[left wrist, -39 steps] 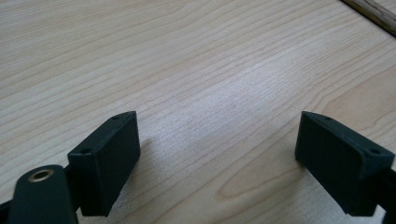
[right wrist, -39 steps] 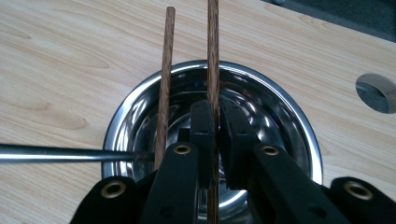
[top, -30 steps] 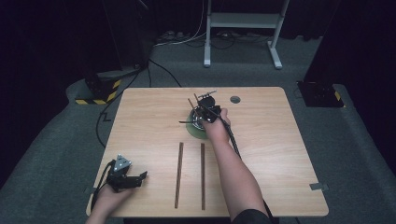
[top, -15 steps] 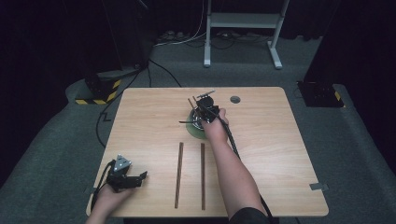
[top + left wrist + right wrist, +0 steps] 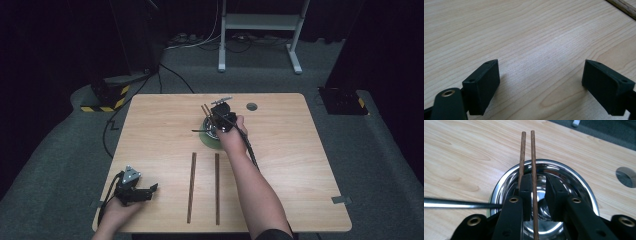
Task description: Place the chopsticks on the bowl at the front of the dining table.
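Note:
My right gripper (image 5: 220, 119) hangs over a shiny metal bowl (image 5: 212, 131) near the table's middle back. Two brown chopsticks (image 5: 533, 152) lean out of the bowl (image 5: 574, 177). One runs between the jaws beside the left pad, the other lies just outside that jaw. The right gripper's (image 5: 539, 177) jaws have just been opening, and a gap shows at the right pad, so nothing is pressed. My left gripper (image 5: 149, 192) rests at the front left of the table, and in its own view the left gripper (image 5: 541, 75) stands open over bare wood.
Two more brown chopsticks (image 5: 192, 187) lie side by side on the table's front middle. A thin metal handle (image 5: 461, 203) sticks out of the bowl to the left. The bowl sits on a green disc (image 5: 209, 142). A round hole (image 5: 251, 106) marks the tabletop behind it.

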`<state>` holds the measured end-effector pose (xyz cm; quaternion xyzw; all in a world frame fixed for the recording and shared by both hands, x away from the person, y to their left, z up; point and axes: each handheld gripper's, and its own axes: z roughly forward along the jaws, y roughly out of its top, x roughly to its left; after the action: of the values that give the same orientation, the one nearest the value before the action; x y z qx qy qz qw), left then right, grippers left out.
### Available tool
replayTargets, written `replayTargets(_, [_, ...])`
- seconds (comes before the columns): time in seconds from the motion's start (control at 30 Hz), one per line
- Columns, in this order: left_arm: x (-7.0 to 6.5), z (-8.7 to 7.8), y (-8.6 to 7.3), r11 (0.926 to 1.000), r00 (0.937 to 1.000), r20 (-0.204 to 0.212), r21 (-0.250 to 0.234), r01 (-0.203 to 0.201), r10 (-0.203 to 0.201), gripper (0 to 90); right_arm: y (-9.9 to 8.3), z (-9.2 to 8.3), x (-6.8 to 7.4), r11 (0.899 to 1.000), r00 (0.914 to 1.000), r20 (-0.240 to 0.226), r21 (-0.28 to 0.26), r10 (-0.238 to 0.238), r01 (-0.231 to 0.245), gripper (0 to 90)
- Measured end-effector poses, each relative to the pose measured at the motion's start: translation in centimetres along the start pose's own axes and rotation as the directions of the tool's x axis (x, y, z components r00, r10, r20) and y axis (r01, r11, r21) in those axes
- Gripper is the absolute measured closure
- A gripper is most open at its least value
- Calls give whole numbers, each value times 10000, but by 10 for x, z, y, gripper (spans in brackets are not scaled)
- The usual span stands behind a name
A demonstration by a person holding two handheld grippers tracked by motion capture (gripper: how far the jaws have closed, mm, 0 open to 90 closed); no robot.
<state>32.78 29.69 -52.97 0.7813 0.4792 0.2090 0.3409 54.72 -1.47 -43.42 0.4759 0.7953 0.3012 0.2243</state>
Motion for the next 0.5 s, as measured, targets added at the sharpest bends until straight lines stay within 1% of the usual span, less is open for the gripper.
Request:
replayTargets(0.07, [0,0,0,10000,10000,-28,-24,19,-19,148,-5,-10,-3,9999,10000,-12,-129,-47,47,728])
replayTargets(0.17, [0,0,0,10000,10000,-21,-20,24,-24,150,-18,-27,-9,9990,9999,-53,-427,137,-139,714])
replayTargets(0.23, [0,0,0,10000,10000,-14,-33,53,-53,150,-27,-36,-13,9986,9999,-164,-532,50,-59,690])
replayTargets(0.3, [-1,0,0,10000,10000,-10,-42,71,-71,150,-41,-46,-19,9962,9998,-14,-845,-208,206,689])
replayTargets(0.37, [-1,0,0,10000,10000,-16,-41,71,-71,150,-53,-53,-23,9943,9998,38,-1041,-214,217,695])
replayTargets(0.47, [-1,0,0,10000,10000,-23,-31,63,-63,149,-76,-66,-32,9897,9996,57,-1402,-283,288,709])
replayTargets(0.5, [-1,0,0,10000,10000,-23,-34,58,-58,149,-83,-69,-34,9871,9989,194,-1533,-436,460,729])
